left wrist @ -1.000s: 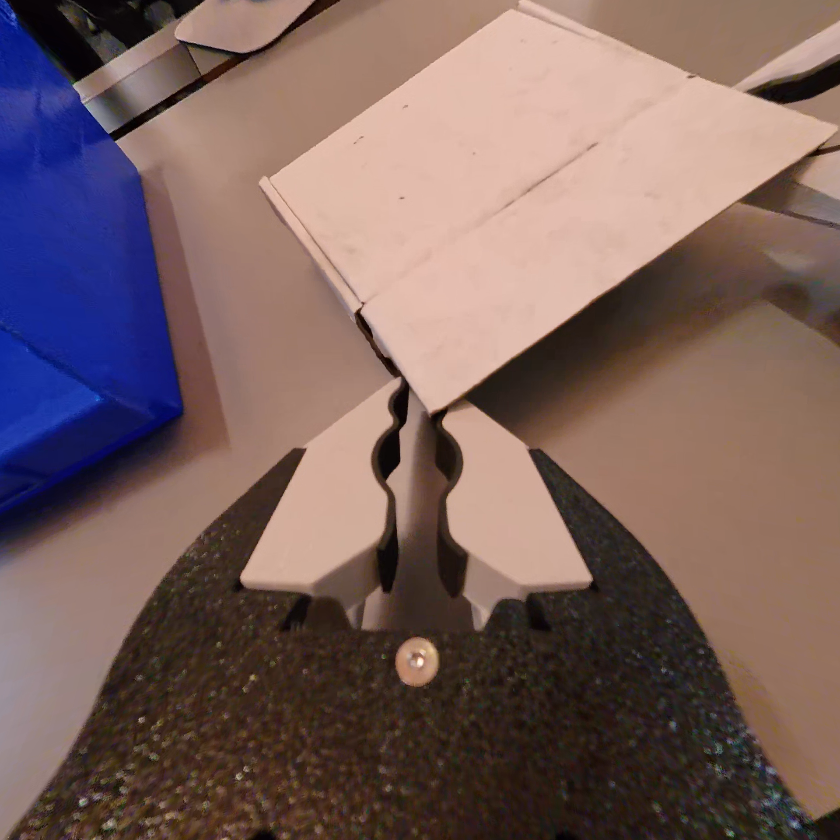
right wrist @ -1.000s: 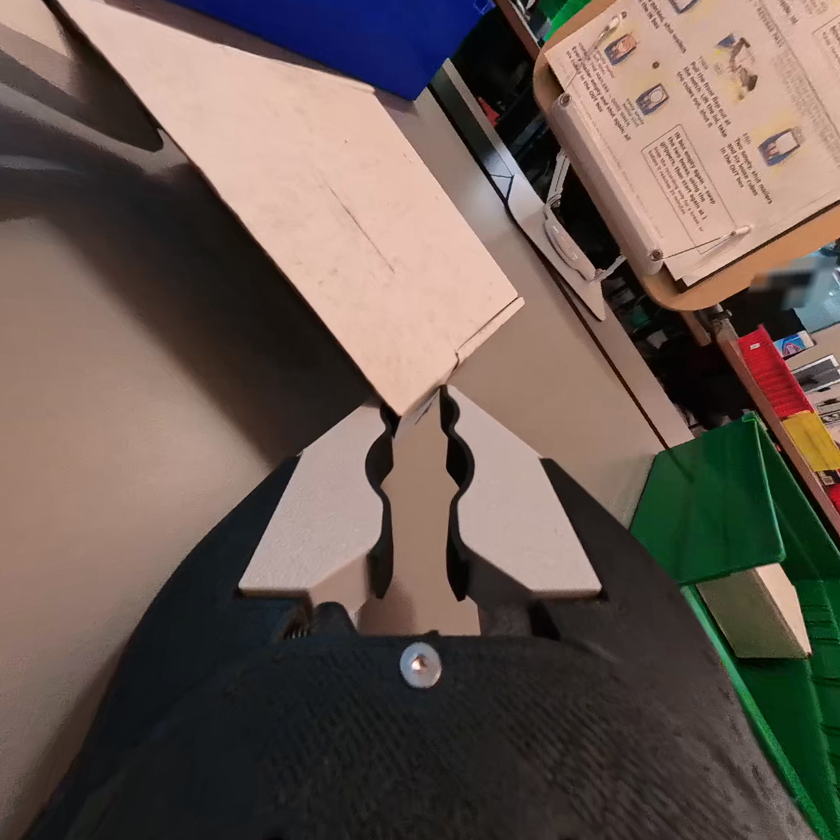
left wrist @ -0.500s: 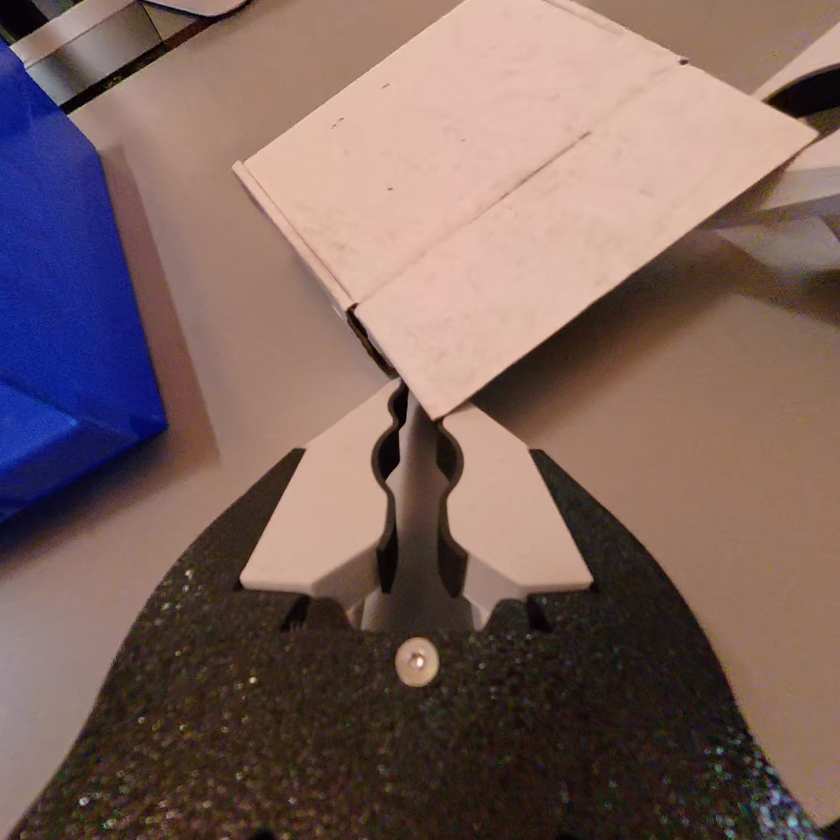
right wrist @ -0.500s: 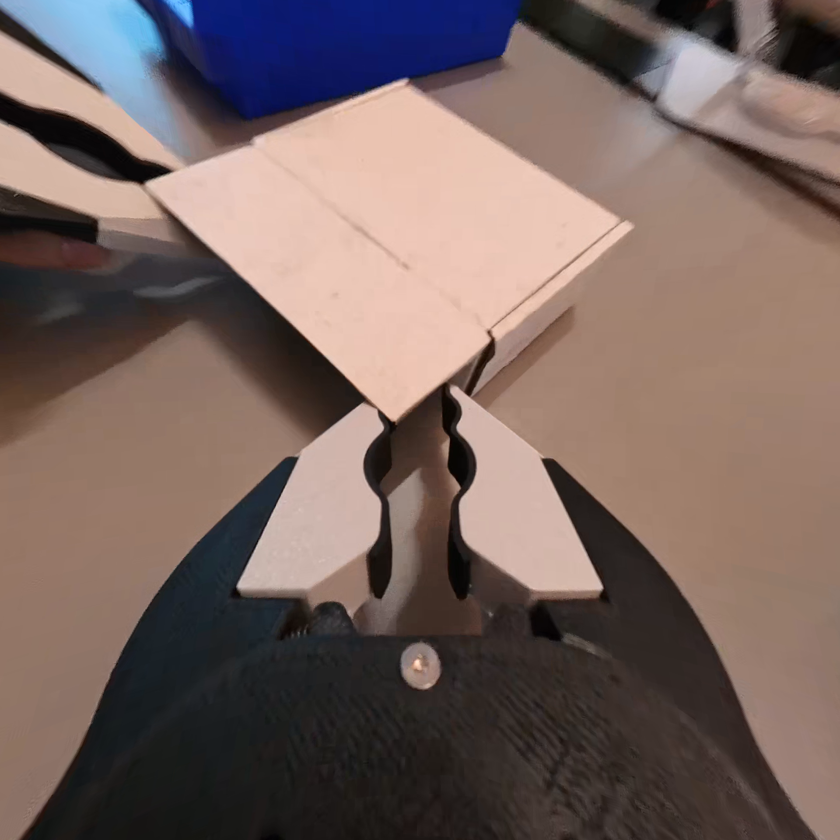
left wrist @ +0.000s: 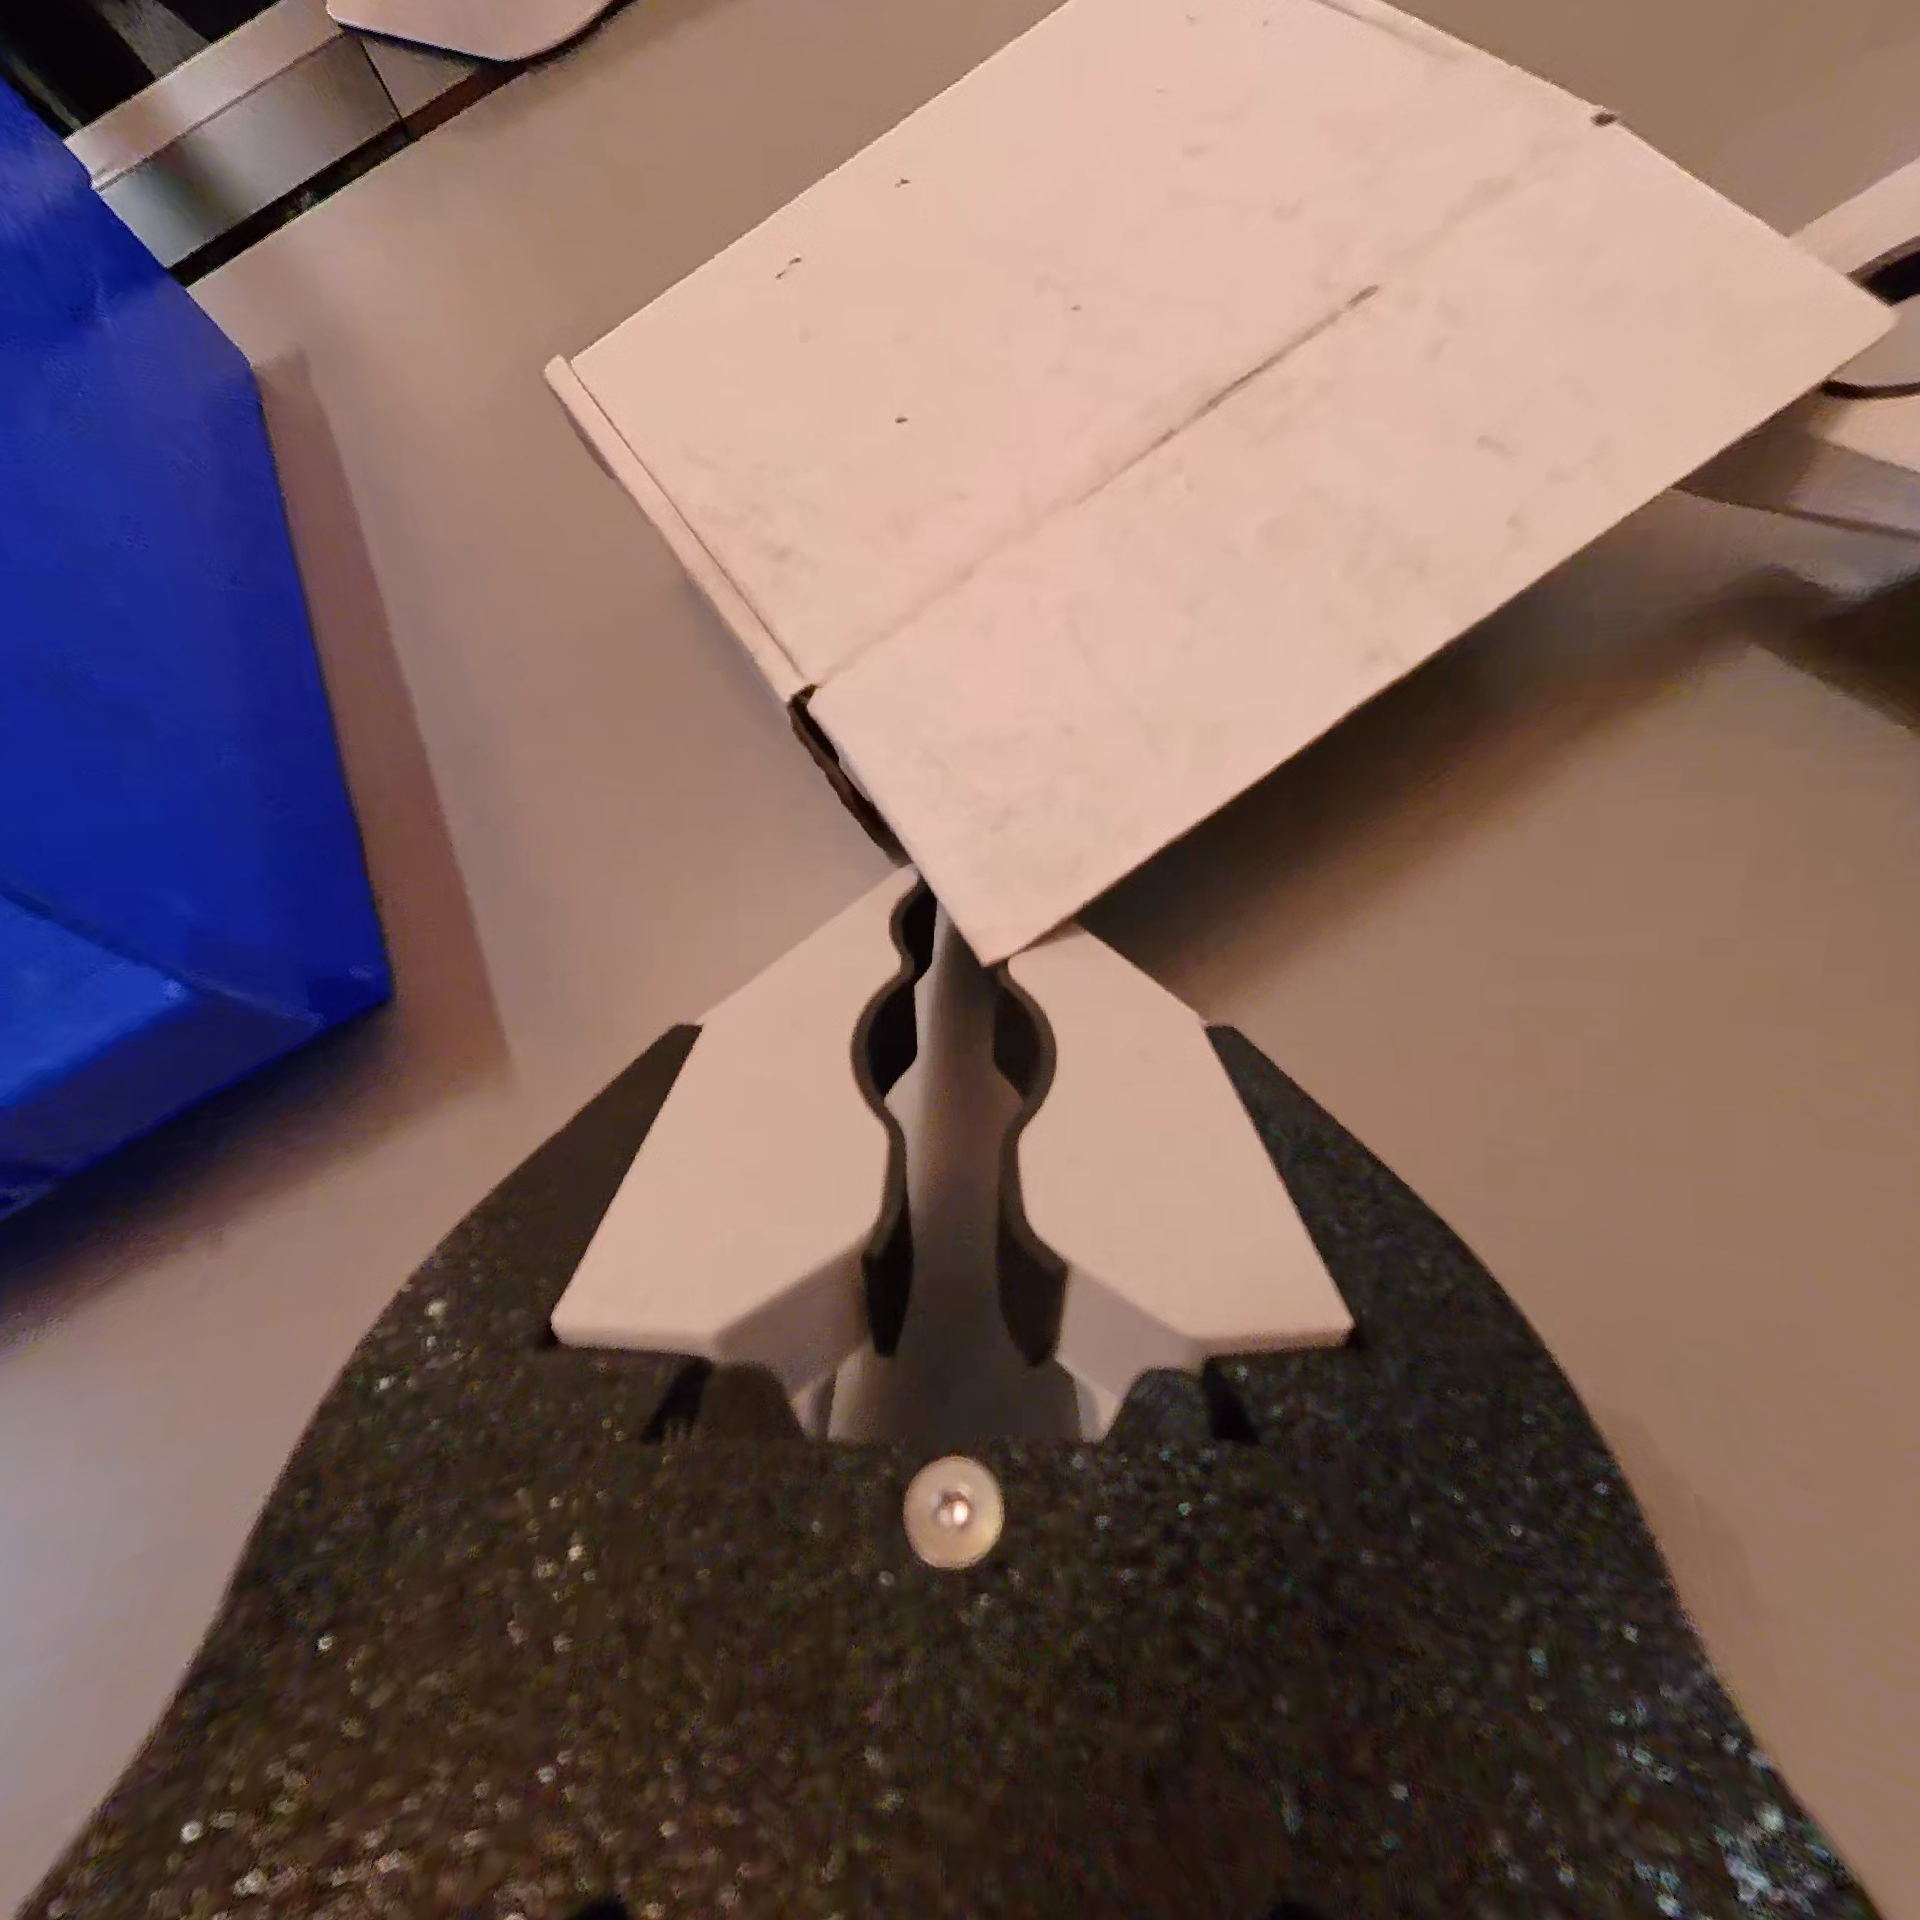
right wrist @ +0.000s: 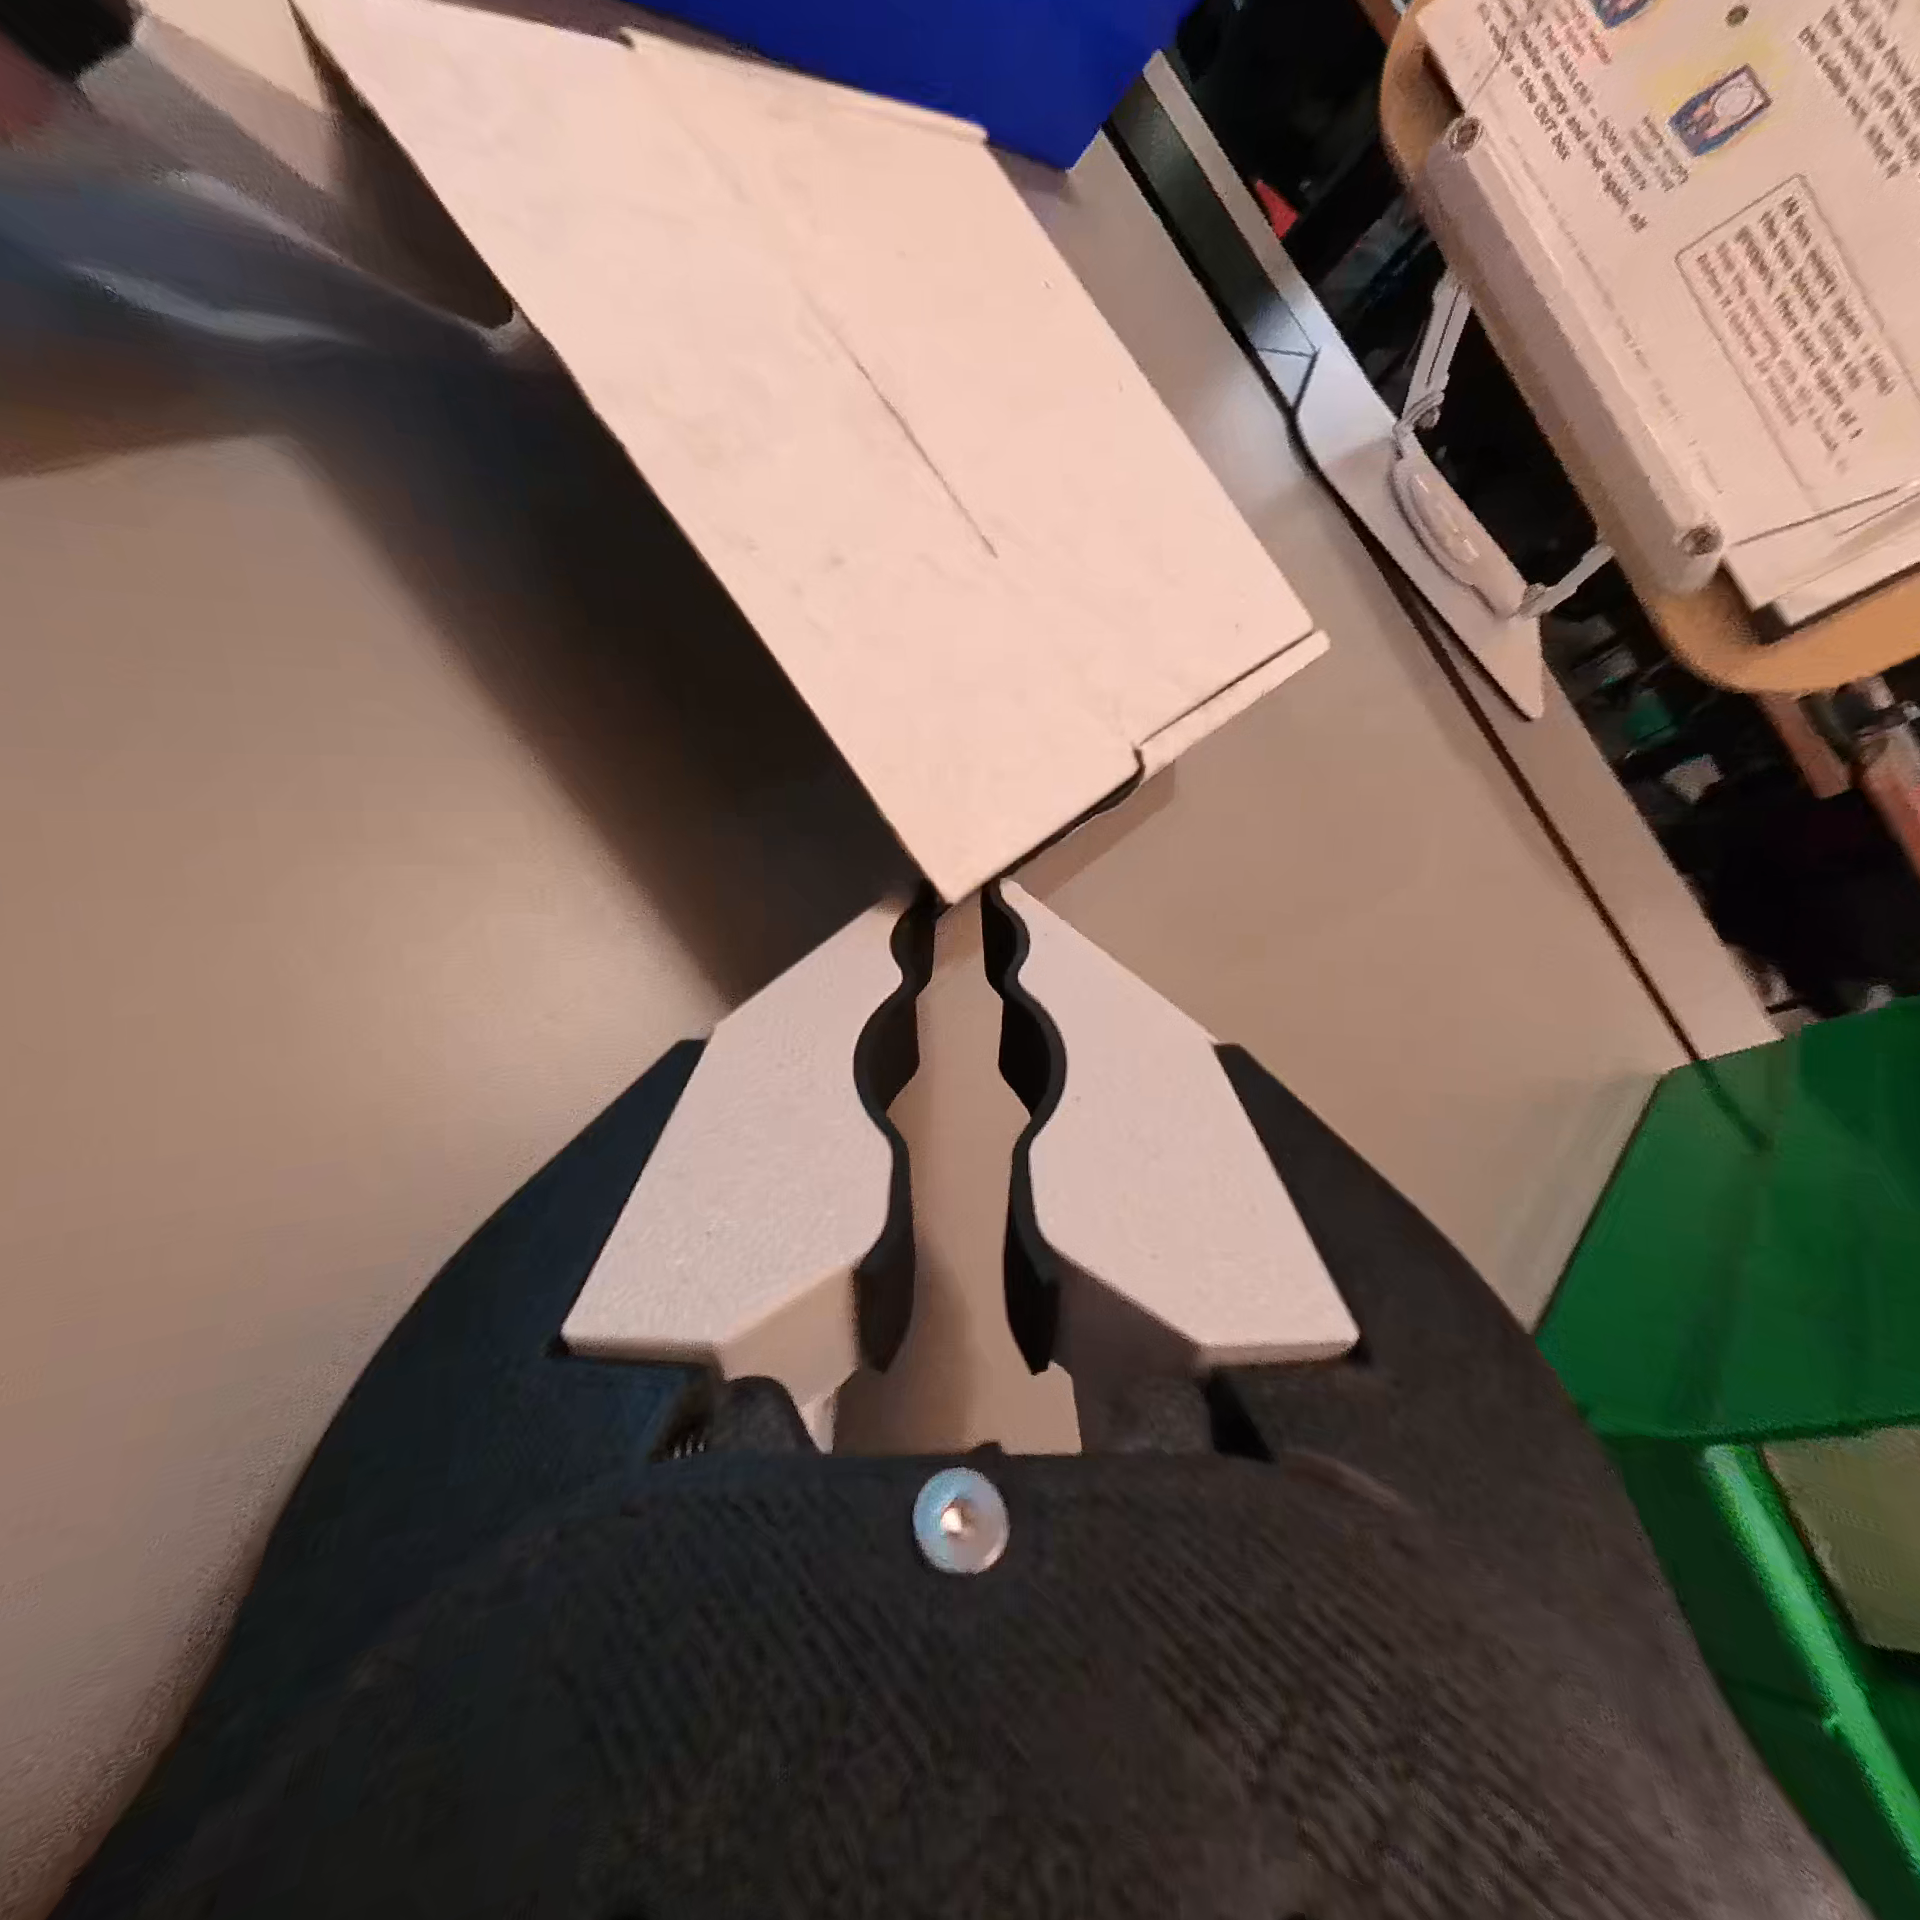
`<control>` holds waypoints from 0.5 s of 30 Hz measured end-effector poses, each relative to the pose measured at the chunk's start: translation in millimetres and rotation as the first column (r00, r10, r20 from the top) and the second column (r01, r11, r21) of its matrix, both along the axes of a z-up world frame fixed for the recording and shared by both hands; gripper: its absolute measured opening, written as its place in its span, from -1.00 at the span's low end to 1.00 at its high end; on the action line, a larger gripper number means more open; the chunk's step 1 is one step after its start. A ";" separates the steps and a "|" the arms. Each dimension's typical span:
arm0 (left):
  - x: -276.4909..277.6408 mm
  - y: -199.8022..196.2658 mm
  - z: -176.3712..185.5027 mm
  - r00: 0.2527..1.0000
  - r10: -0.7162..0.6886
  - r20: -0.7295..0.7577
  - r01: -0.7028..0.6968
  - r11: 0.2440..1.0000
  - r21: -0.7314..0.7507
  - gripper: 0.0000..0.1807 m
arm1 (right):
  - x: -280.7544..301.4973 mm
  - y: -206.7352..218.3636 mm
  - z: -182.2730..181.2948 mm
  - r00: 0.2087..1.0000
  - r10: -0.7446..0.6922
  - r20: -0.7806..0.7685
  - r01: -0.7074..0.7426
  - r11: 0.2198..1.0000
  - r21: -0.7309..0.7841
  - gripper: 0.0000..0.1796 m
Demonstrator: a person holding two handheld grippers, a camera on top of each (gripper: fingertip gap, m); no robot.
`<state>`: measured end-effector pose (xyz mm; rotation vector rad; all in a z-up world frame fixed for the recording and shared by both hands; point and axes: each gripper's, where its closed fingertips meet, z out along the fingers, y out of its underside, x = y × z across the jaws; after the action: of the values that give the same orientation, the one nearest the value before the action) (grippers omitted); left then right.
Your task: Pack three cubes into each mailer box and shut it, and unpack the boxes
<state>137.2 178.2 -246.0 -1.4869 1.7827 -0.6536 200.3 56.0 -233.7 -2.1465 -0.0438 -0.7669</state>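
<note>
A white mailer box (left wrist: 1091, 416), lid shut, hangs tilted above the grey table (left wrist: 1507, 1039). My left gripper (left wrist: 961, 925) is shut on one front corner of its lid flap. My right gripper (right wrist: 956, 904) is shut on the other front corner, and the box (right wrist: 831, 416) slopes away from it. Both sets of fingertips are hidden under the flap. The right gripper's fingers (left wrist: 1808, 499) show at the far right of the left wrist view. The left gripper (right wrist: 208, 301) is a blur at the upper left of the right wrist view. No cubes are in view.
A blue bin (left wrist: 135, 675) stands left of the box and also shows in the right wrist view (right wrist: 935, 52). A green bin (right wrist: 1766, 1247) holding a pale box sits at the right table edge. A clipboard with papers (right wrist: 1714, 312) stands beyond that edge.
The right wrist view swung towards the blue bin half a second ago and is back facing the table edge. The box has shifted slightly. Both grippers kept their hold on the flap corners.
</note>
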 end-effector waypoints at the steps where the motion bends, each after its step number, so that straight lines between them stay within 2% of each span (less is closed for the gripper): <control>1: 0.1 0.3 -0.2 1.000 -0.007 -0.001 0.007 1.000 0.002 -0.96 | 1.3 0.7 -0.9 1.000 0.006 0.018 -0.006 1.000 -0.009 -0.92; 5: 1.6 -1.0 -2.8 0.998 -0.061 -0.025 0.061 0.998 0.018 -0.93 | 9.1 2.5 -3.4 1.000 -0.023 0.008 0.023 0.999 -0.022 -0.93; 8: -2.8 -2.8 -4.0 0.987 -0.137 -0.090 0.136 0.991 -0.013 -0.79 | 15.1 2.1 -5.8 0.998 -0.055 0.035 0.056 0.997 -0.043 -0.95; 10: -15.4 -2.9 -0.1 0.967 -0.193 -0.166 0.179 0.979 -0.099 -0.65 | 16.7 2.7 -6.6 0.998 -0.058 0.034 0.060 0.997 -0.049 -0.95; 12: -22.3 -6.9 24.2 0.960 -0.242 -0.137 0.205 0.949 -0.240 -0.65 | 16.4 3.2 -6.8 0.999 -0.050 0.014 0.051 0.998 -0.045 -0.96; 13: -21.7 -8.9 42.1 0.962 -0.260 -0.089 0.223 0.928 -0.297 -0.70 | 16.1 3.2 -6.9 0.999 -0.046 0.006 0.046 0.998 -0.044 -0.96; 15: -6.0 -2.7 82.2 0.975 -0.214 0.067 0.224 0.922 -0.316 -1.00 | 16.3 3.0 -7.0 0.999 -0.040 0.010 0.041 0.998 -0.045 -0.96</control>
<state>131.2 175.5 -163.8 -1.4834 1.9014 -1.1225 216.6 59.0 -240.7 -2.1927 -0.0230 -0.8062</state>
